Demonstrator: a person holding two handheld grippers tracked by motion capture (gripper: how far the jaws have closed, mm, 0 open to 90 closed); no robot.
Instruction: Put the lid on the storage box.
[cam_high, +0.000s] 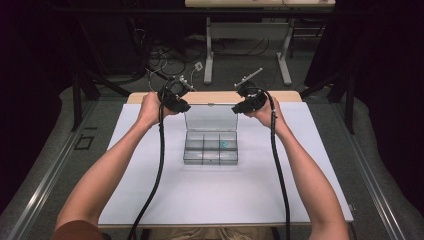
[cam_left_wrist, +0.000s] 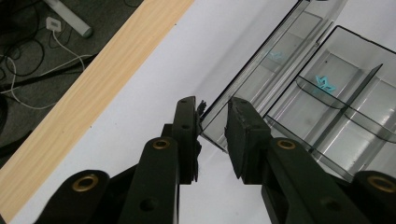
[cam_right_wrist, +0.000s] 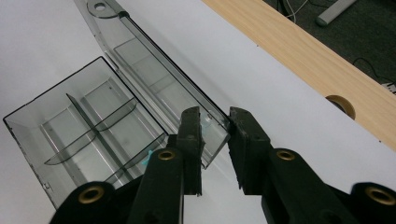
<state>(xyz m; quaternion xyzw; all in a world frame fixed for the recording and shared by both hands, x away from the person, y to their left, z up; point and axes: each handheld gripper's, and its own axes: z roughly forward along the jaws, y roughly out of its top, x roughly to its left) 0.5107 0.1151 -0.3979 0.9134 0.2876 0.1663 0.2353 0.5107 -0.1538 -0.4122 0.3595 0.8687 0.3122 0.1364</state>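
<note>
High view takes in the white surface first, with the clear compartment box lying between and just below the two claws, its lid standing open and upright at the far side. Left claw sits at the lid's left top corner, and in the left gripper view that claw is pinched on the corner of the lid, the box lying beyond and to its right. Right claw is at the lid's other top corner; in the right gripper view that claw has the lid corner between its jaws, touching the left jaw with a slight gap at the right one. Smallest is a tiny blue piece in one compartment, beyond the left claw.
</note>
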